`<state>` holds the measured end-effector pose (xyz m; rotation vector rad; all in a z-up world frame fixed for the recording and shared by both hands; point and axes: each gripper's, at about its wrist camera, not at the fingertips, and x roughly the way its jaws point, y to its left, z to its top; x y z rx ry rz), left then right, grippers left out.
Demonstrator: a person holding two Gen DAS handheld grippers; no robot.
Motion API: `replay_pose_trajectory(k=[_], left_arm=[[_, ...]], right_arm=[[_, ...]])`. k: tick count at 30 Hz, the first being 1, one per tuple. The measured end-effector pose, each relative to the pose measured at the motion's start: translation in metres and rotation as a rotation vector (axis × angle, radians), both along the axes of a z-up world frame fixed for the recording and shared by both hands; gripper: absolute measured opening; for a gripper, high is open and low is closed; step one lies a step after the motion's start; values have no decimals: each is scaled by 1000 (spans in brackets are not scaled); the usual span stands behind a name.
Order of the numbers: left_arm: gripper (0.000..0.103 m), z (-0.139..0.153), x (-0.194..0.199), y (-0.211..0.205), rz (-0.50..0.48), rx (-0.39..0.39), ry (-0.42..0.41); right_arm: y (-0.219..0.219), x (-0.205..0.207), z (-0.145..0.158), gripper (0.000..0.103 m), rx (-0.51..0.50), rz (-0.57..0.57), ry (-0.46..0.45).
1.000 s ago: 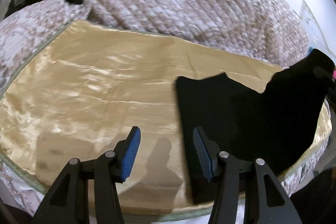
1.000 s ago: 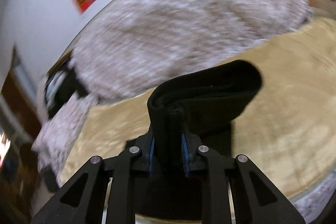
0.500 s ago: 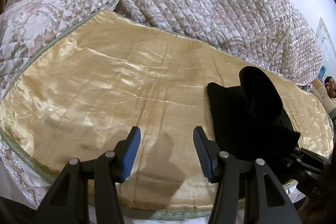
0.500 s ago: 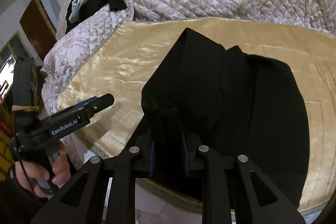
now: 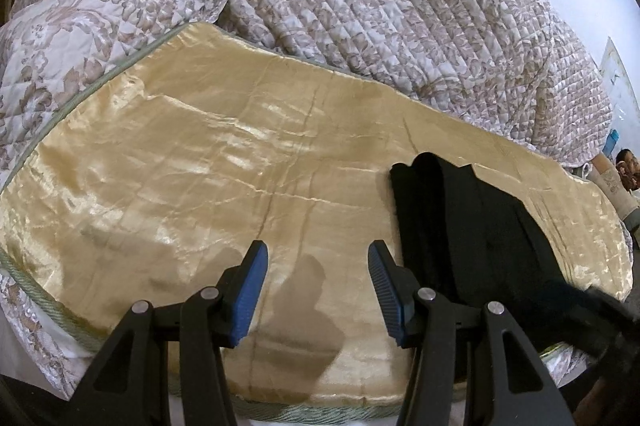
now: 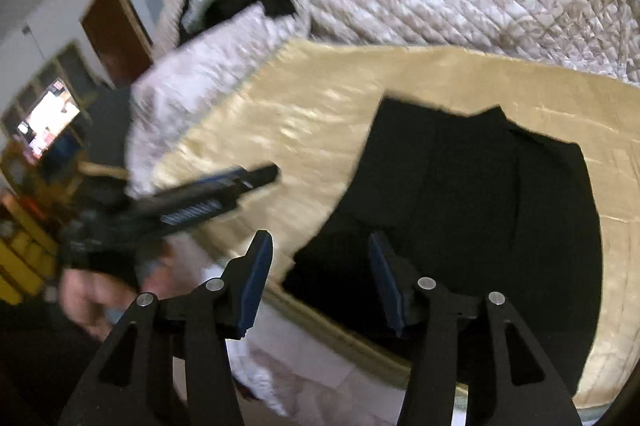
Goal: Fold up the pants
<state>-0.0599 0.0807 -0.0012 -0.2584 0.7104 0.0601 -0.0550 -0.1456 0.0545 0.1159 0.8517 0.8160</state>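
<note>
We see the black pants [image 5: 472, 234] lying folded on the right part of the gold satin cover [image 5: 208, 186], their near end reaching its green-corded front edge and their left side running straight, with a broad bare stretch of satin to the left as far as the quilted bedspread [image 5: 380, 6]. Our left gripper [image 5: 316, 262] hangs over that bare satin, fingers released and empty, just left of the pants. Our right gripper [image 6: 318, 266] is opening, its pads parted over the pants' near left corner at the bed edge without pressing them.
</note>
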Motion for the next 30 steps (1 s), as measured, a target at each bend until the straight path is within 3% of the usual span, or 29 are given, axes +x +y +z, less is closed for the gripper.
replay_pose_trajectory(k=[2, 5, 7, 8, 10, 13, 15, 18, 20, 23, 24, 25, 26, 30], left_arm=[[55, 2, 1, -6, -25, -5, -13], [55, 6, 3, -17, -69, -5, -27], [55, 9, 5, -25, -97, -7, -34], [55, 11, 6, -29, -110, -7, -36], [55, 16, 9, -37, -134, -7, -42], [55, 24, 17, -48, -171, -14, -47], [55, 31, 24, -57, -197, -5, -52], [55, 36, 43, -74, -254, 15, -56], [55, 37, 60, -86, -283, 38, -52], [53, 24, 86, -97, -331, 29, -2], [50, 17, 91, -98, -337, 34, 17], [40, 5, 96, -98, -328, 61, 51], [39, -5, 98, -97, -317, 80, 81], [39, -10, 87, -92, -321, 79, 50]], right_arm=[[-18, 1, 6, 50, 1, -79, -46], [-47, 15, -7, 46, -68, -250, -24], [-55, 23, -27, 26, -145, -301, 38], [-52, 25, -39, 26, -166, -274, 82], [-45, 17, -35, 26, -158, -224, 43], [-36, 15, -28, 26, -69, -93, 99], [-40, 19, -20, 26, -106, -123, 52], [-63, 38, -7, 26, -80, -223, 45], [-72, 61, -1, 26, -146, -284, 34], [-73, 93, -9, 26, -204, -291, 60], [-72, 98, -13, 26, -214, -287, 68], [-70, 105, -19, 26, -219, -271, 75], [-70, 107, -24, 26, -227, -264, 76], [-82, 123, -45, 22, -267, -336, 104]])
